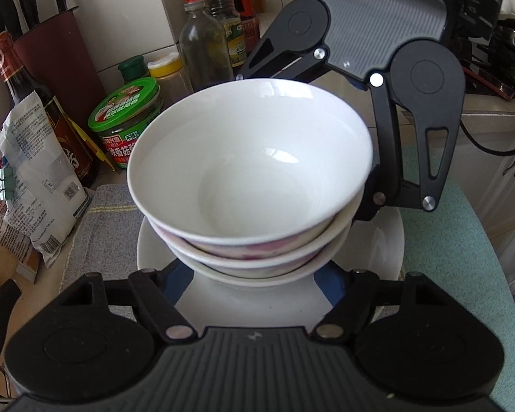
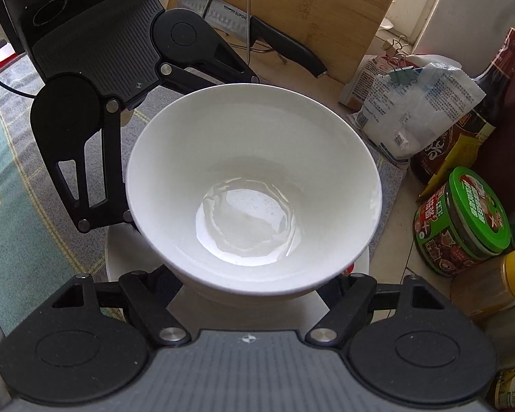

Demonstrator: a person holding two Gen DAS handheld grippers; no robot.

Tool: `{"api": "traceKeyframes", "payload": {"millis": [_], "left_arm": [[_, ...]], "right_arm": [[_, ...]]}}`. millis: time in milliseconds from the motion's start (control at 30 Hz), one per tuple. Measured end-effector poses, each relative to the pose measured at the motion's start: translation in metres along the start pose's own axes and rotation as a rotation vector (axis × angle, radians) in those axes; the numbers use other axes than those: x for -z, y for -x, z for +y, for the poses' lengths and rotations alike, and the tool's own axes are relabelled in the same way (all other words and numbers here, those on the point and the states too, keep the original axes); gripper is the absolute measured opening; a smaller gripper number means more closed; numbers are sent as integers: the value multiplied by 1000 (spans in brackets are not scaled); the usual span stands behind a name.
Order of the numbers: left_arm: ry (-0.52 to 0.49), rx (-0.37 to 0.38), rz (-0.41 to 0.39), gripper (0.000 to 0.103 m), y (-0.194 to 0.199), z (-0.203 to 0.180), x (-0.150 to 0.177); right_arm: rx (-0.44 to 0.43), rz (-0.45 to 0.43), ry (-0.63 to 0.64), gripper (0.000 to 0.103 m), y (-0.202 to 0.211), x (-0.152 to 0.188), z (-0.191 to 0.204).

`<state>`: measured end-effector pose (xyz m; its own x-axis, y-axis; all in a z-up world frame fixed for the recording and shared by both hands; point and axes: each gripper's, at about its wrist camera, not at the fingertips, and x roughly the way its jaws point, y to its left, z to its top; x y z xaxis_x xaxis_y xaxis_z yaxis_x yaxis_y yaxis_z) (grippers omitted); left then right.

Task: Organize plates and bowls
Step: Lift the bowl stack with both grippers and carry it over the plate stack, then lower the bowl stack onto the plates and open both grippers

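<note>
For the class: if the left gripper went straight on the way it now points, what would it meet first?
Most likely the stack of white bowls on the plate: it sits directly ahead of the left gripper, filling the line between its fingers. Exact depth is unclear.

The 2 claws face each other, left claw (image 1: 254,274) and right claw (image 2: 254,281) each spread wide.

You cannot see either gripper's fingertips: the stack of bowls (image 1: 250,171) covers the left gripper (image 1: 257,271) from its own camera, and the right gripper (image 2: 257,281) likewise. The plate (image 1: 267,302) shows only as slivers under the bowls. The lower 2 bowls show only their rims. The label print on the green-lidded jar (image 1: 127,123) blurs beyond reading.
</note>
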<state>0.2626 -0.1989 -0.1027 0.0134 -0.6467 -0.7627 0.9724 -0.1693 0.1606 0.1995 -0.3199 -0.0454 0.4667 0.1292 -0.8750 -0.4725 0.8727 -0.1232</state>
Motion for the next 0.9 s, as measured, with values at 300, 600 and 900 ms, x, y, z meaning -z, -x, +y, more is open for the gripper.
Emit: {"api": "traceKeyframes", "payload": {"millis": [300,600,900], "left_arm": [[72,-63,-56,98,13,-1,5],[325,-219,-44,102,56,-19,27],[622,-477,-69,102,100,-60,64]], "right_arm": [[30,-67,-52,103,11,0,4],[103,-68,-64,103,24,12,27],[162,-62,-255,103,37,14,50]]}}
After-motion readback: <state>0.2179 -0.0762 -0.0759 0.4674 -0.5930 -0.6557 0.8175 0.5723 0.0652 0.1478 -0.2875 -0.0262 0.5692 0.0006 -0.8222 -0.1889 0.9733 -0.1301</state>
